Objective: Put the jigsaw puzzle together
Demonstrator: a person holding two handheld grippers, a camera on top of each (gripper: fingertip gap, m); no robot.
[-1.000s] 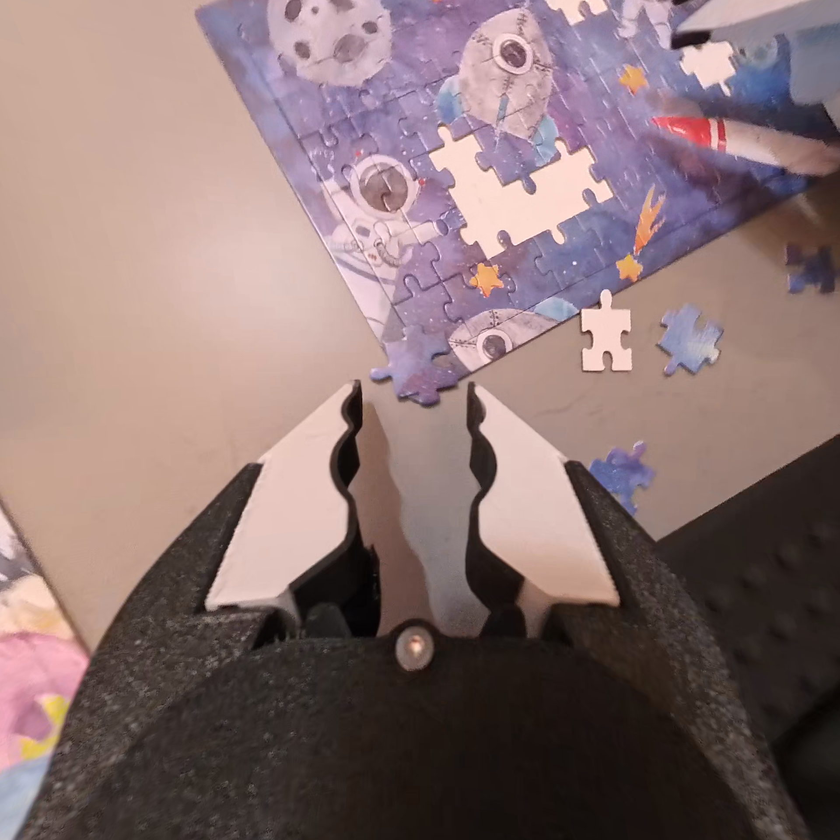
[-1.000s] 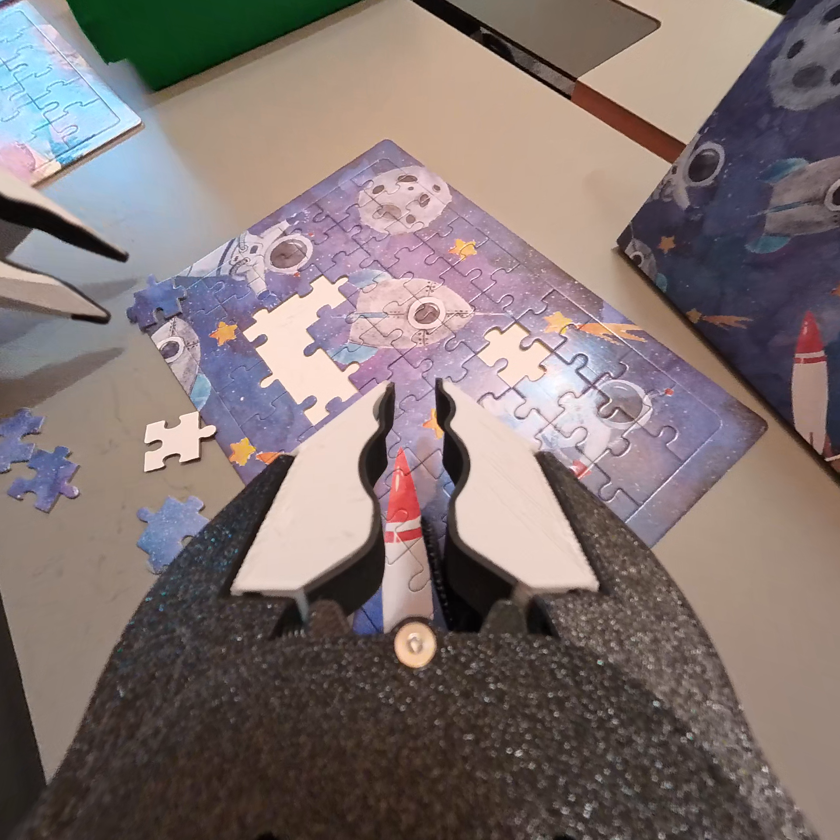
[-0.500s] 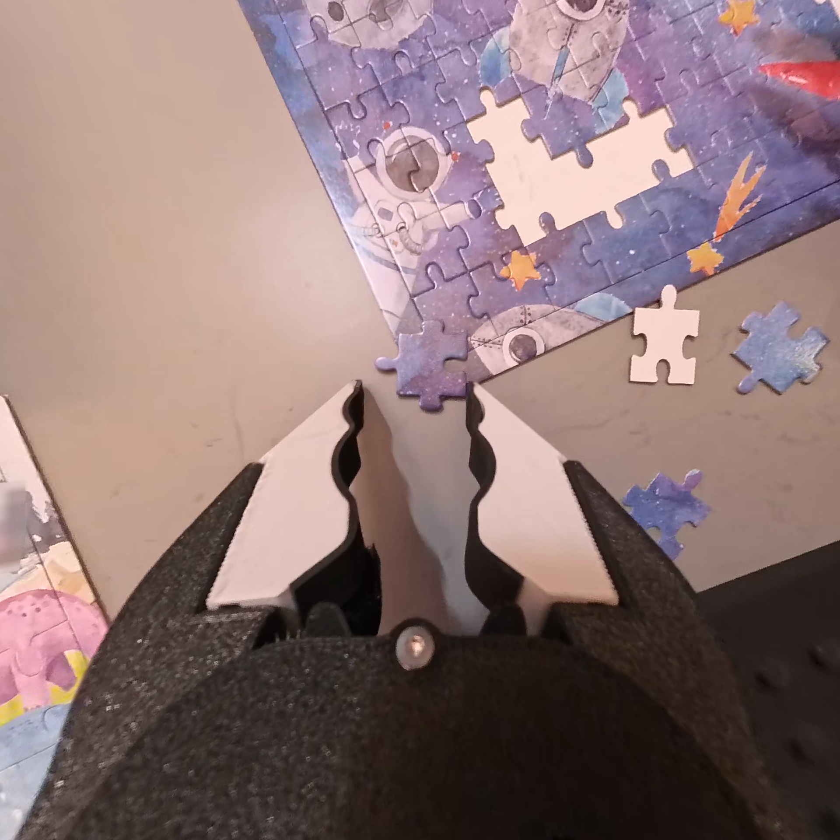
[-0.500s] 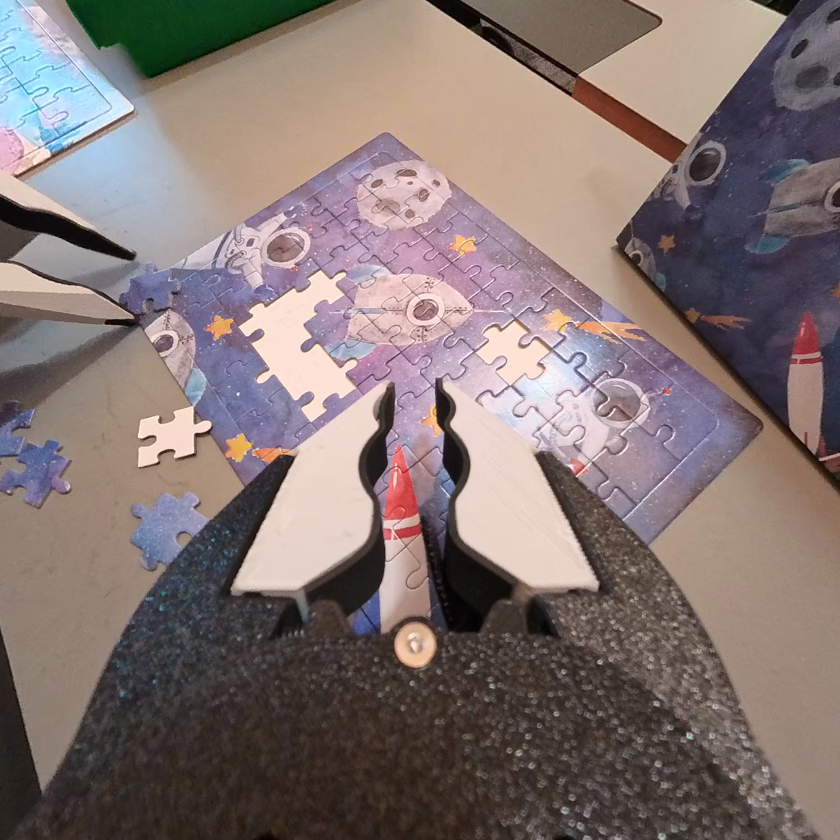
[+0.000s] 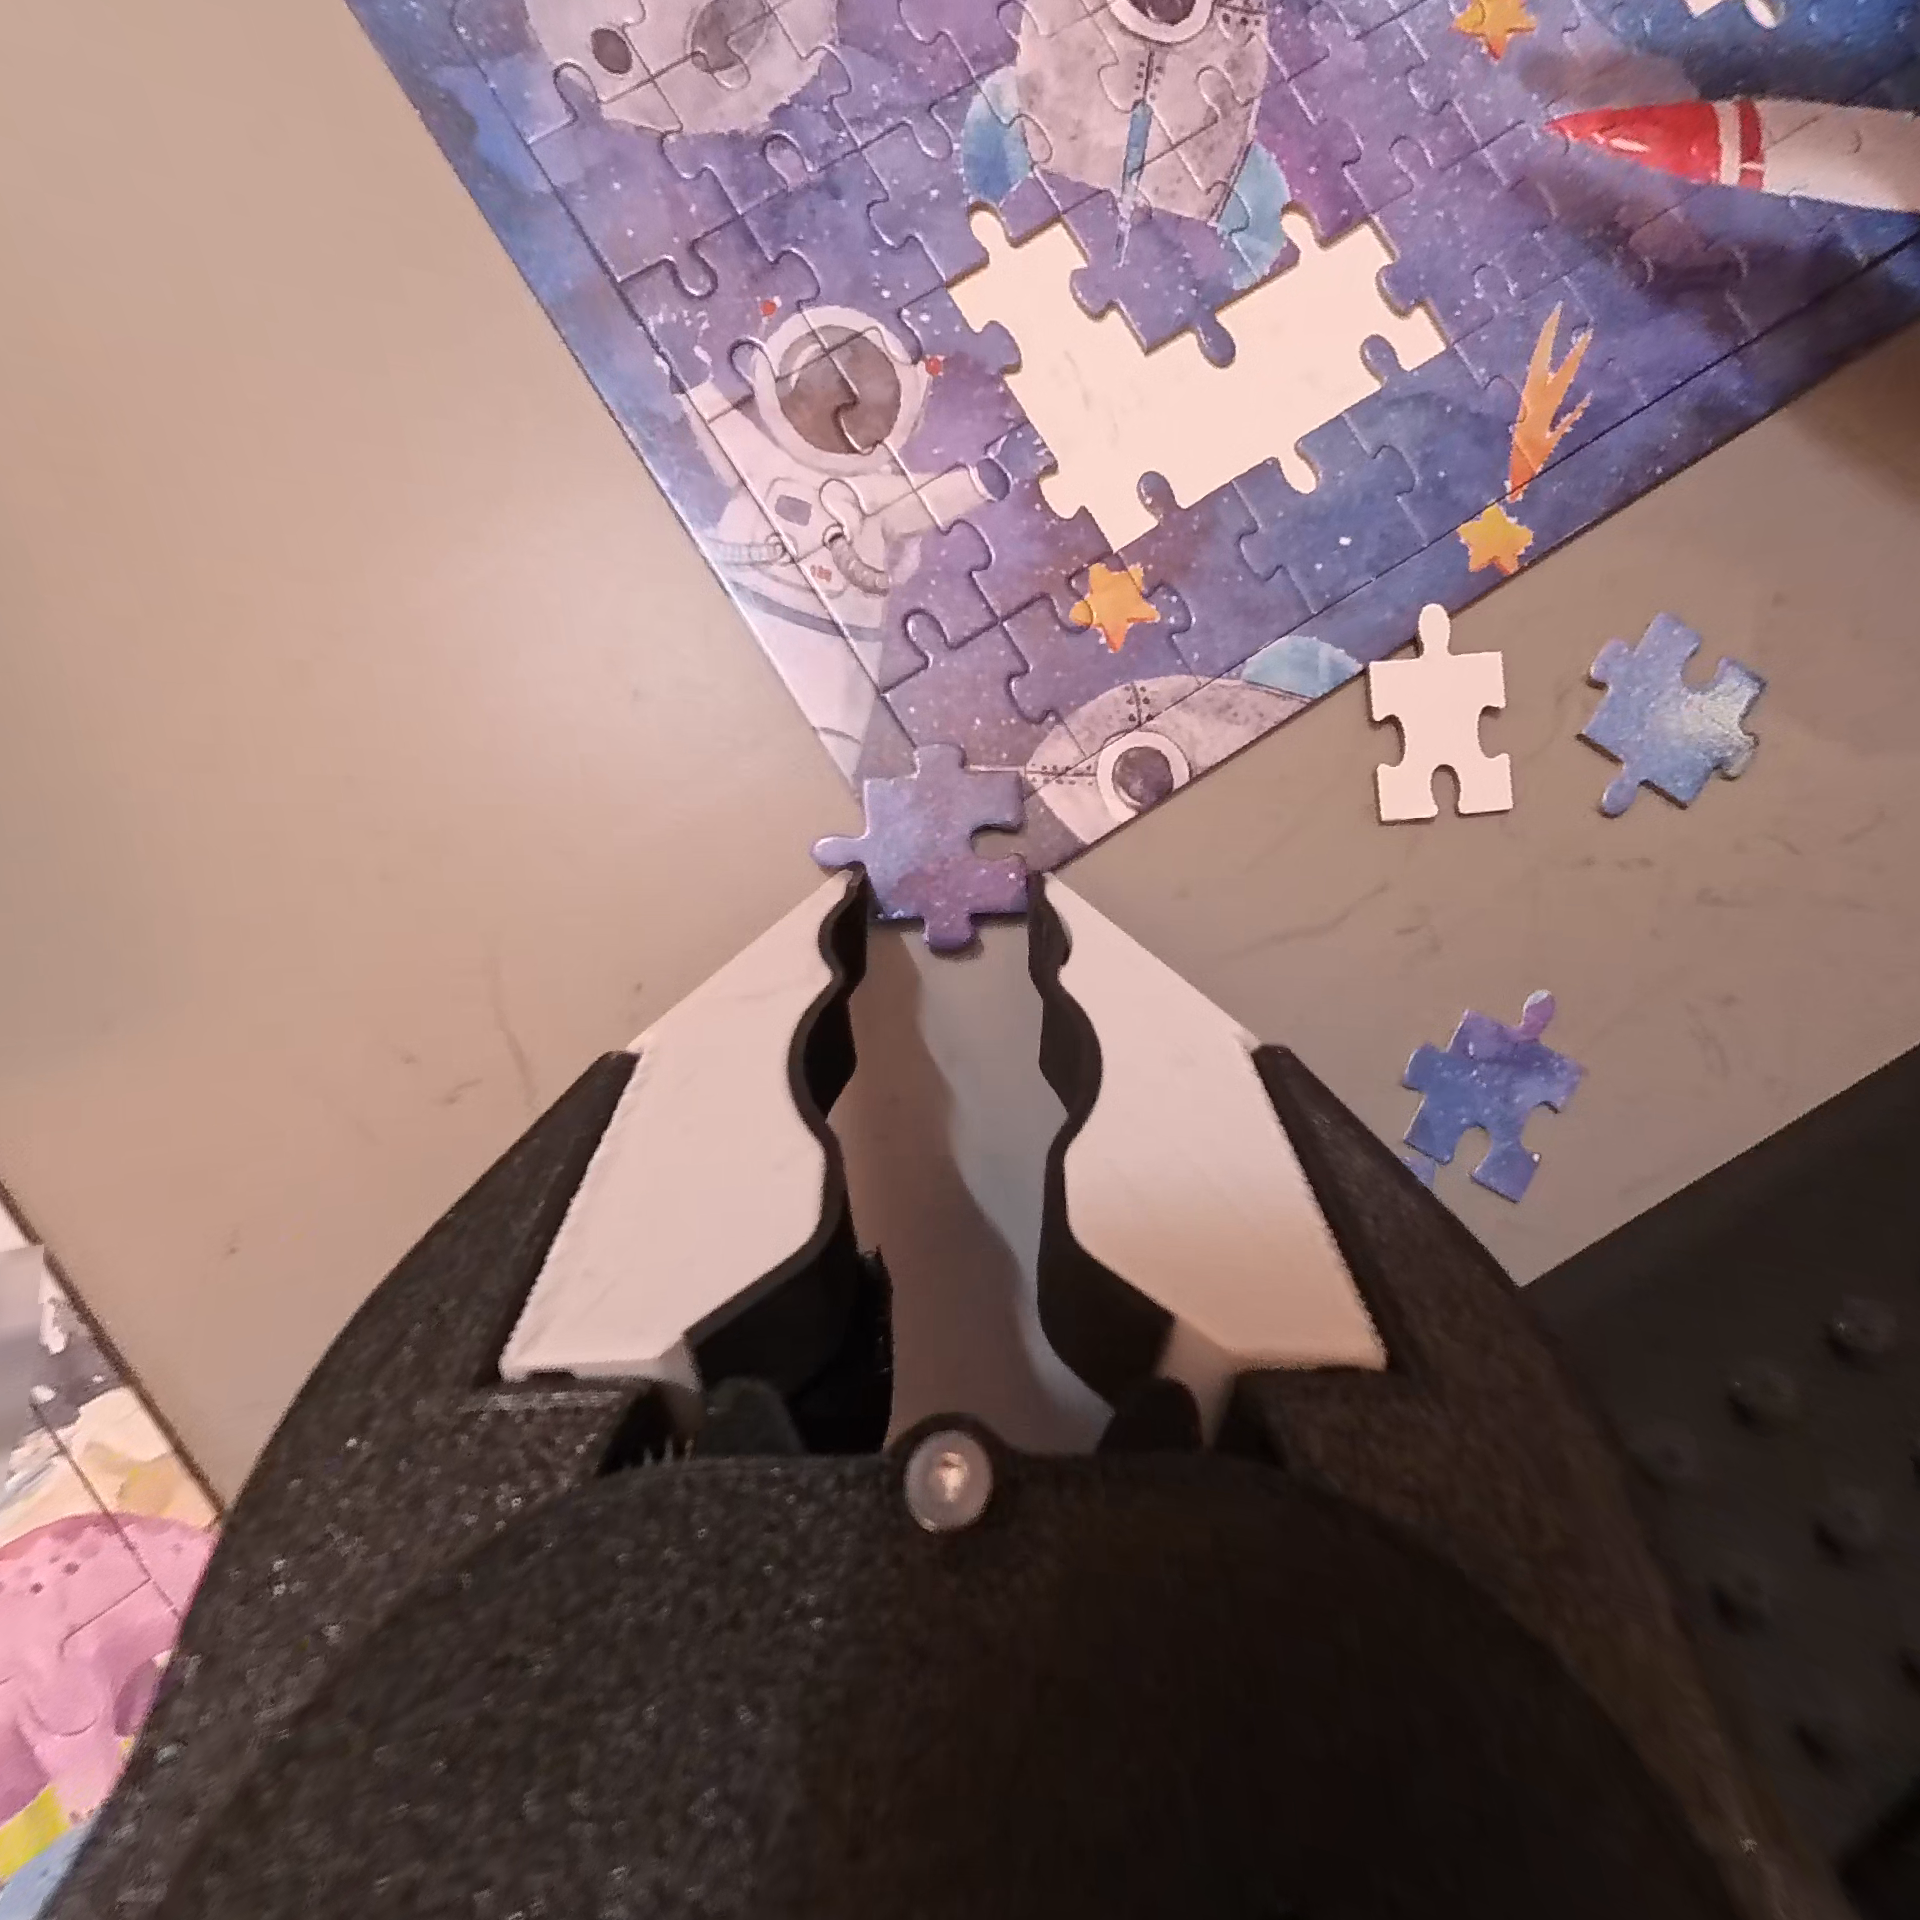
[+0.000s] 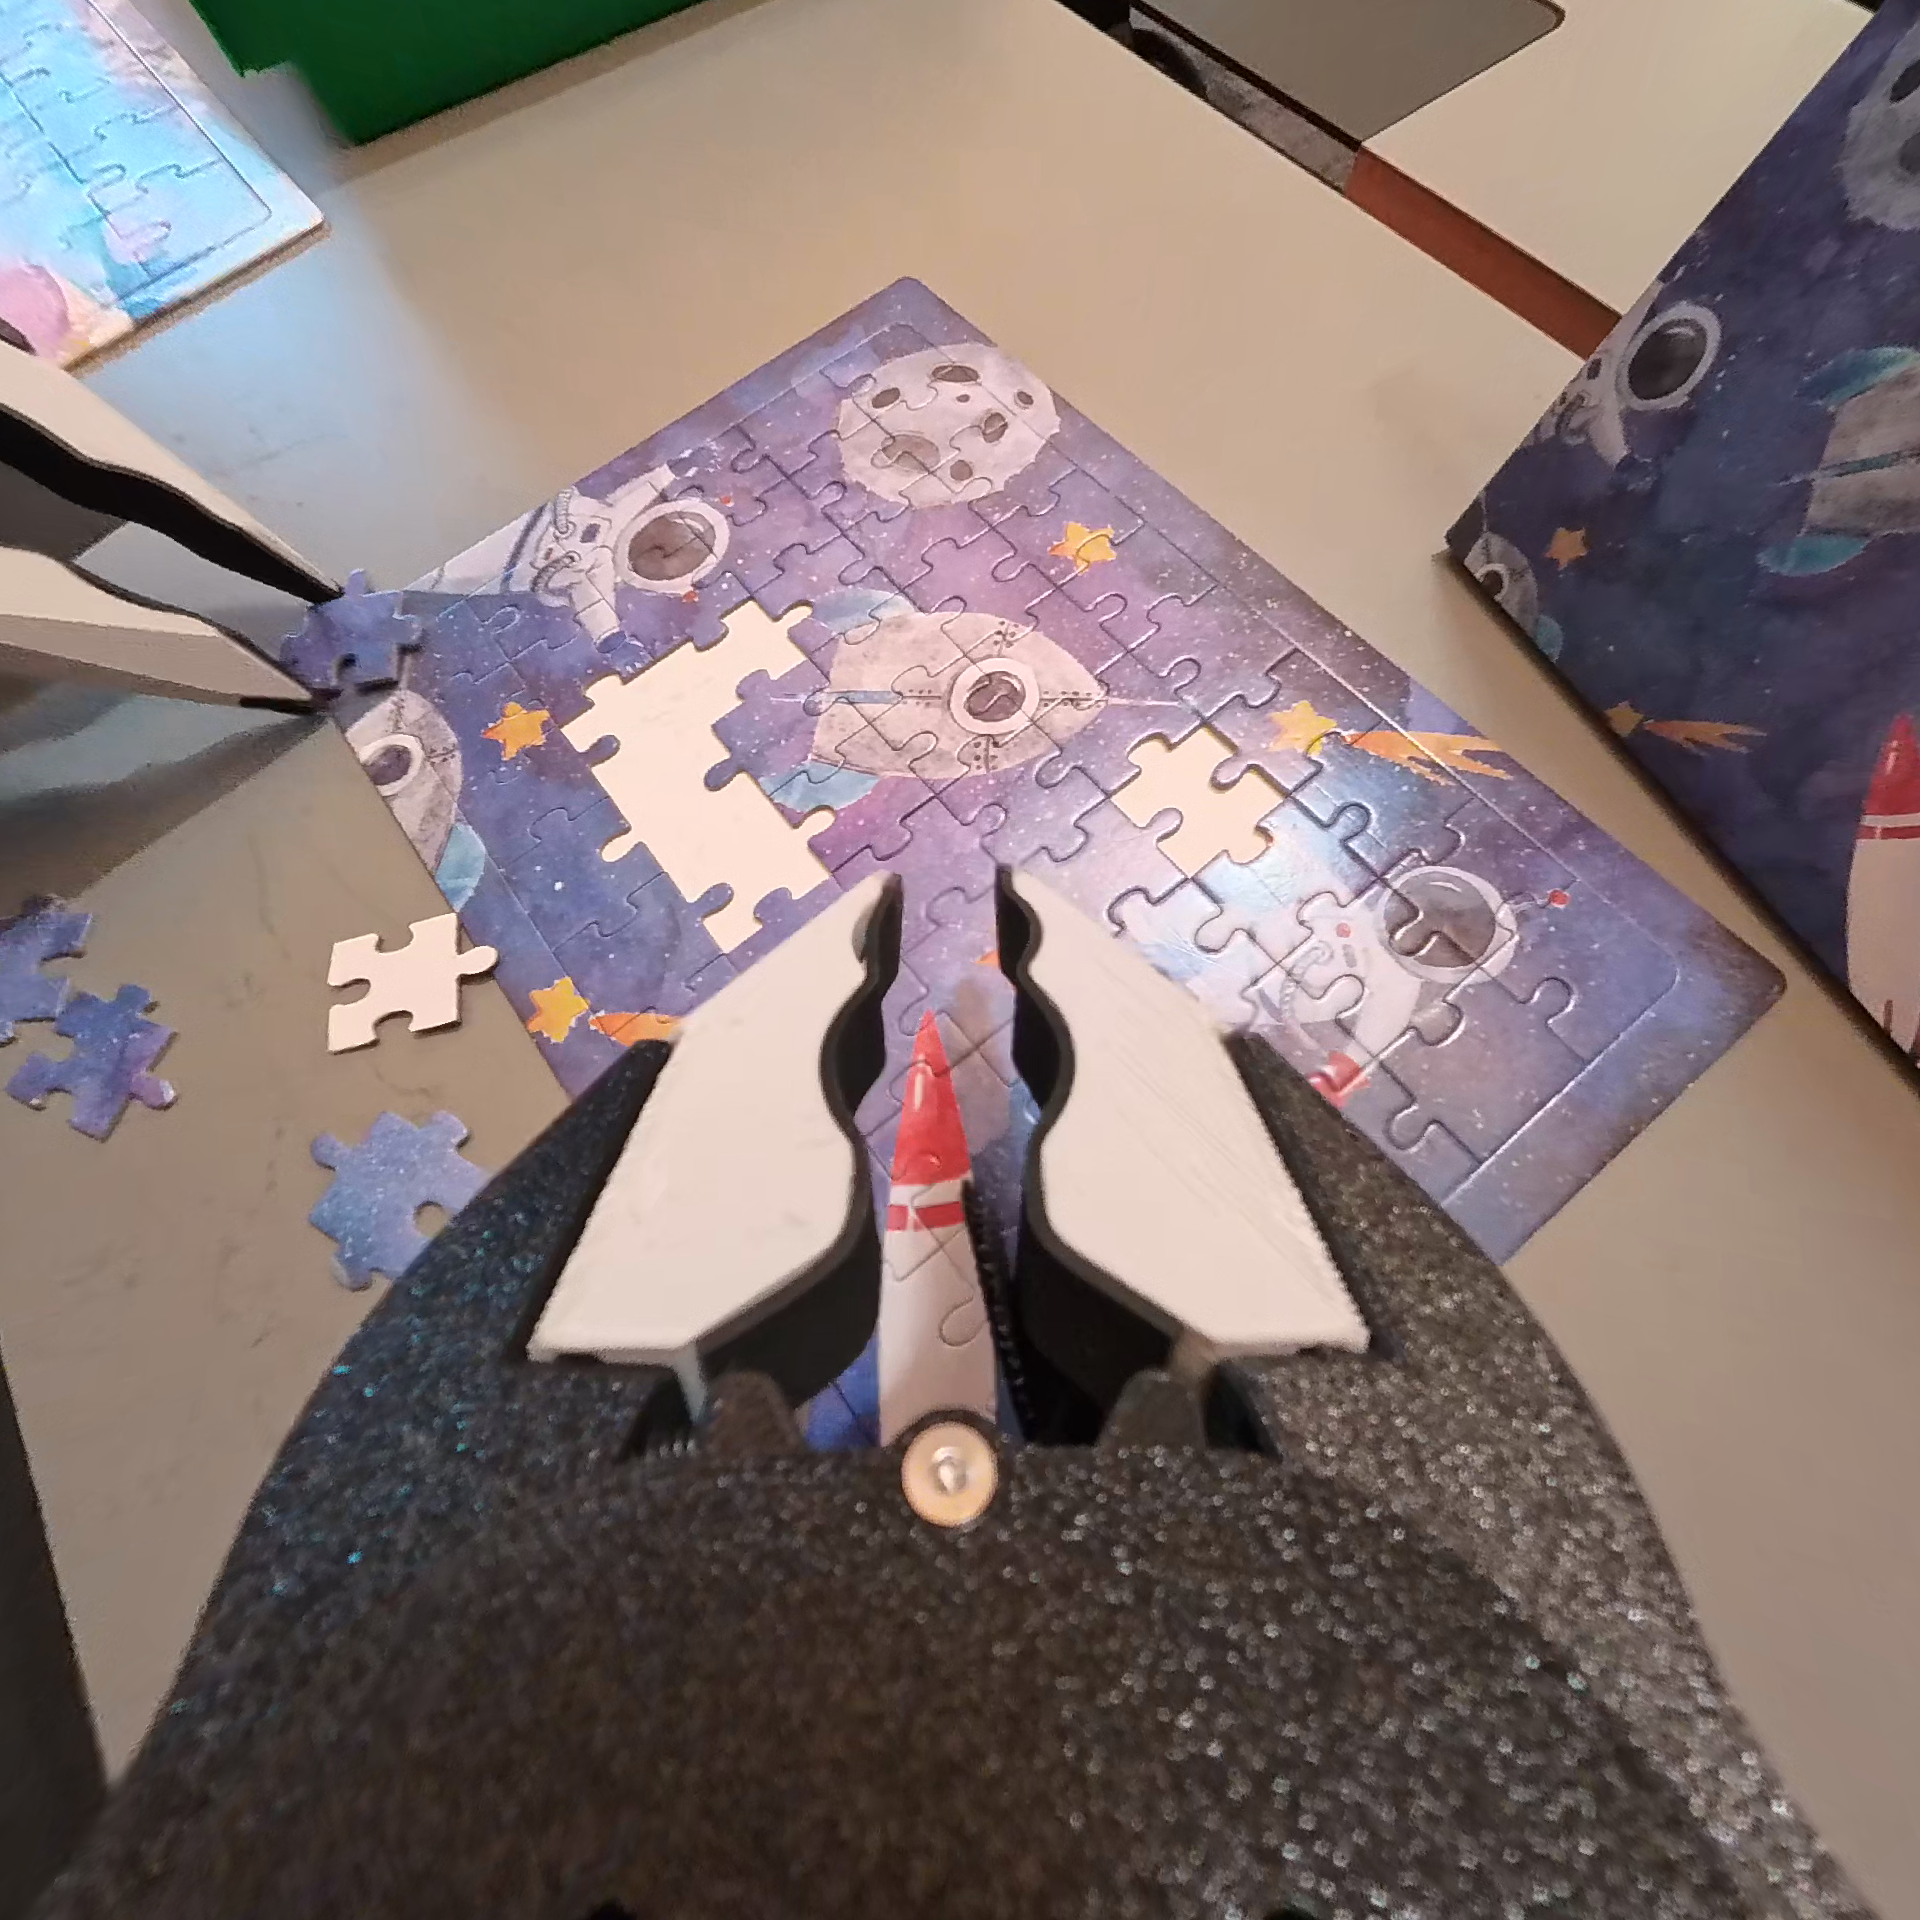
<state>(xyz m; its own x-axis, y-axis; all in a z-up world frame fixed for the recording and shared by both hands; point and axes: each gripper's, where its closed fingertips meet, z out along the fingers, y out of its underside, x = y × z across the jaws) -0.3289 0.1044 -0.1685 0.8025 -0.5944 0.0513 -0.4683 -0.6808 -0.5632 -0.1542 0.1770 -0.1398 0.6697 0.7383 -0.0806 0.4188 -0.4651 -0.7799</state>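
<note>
Left wrist view, centre: the left gripper (image 5: 945, 883), fingers apart, flanked a loose purple piece (image 5: 935, 836) lying at the space puzzle's (image 5: 1351, 436) corner; contact was unclear. Right wrist view, centre: the right gripper (image 6: 945, 883) hovered, fingers apart, over the puzzle's near edge.

Bare table (image 5: 312, 623) left of puzzle (image 5: 1299, 436)

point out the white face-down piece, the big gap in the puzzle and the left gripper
white piece (image 5: 1442, 734), left wrist view, middle of its blank back
big gap (image 5: 1174, 384), left wrist view, bare white backing
left gripper (image 5: 945, 902), left wrist view, midway between the fingertips
</note>
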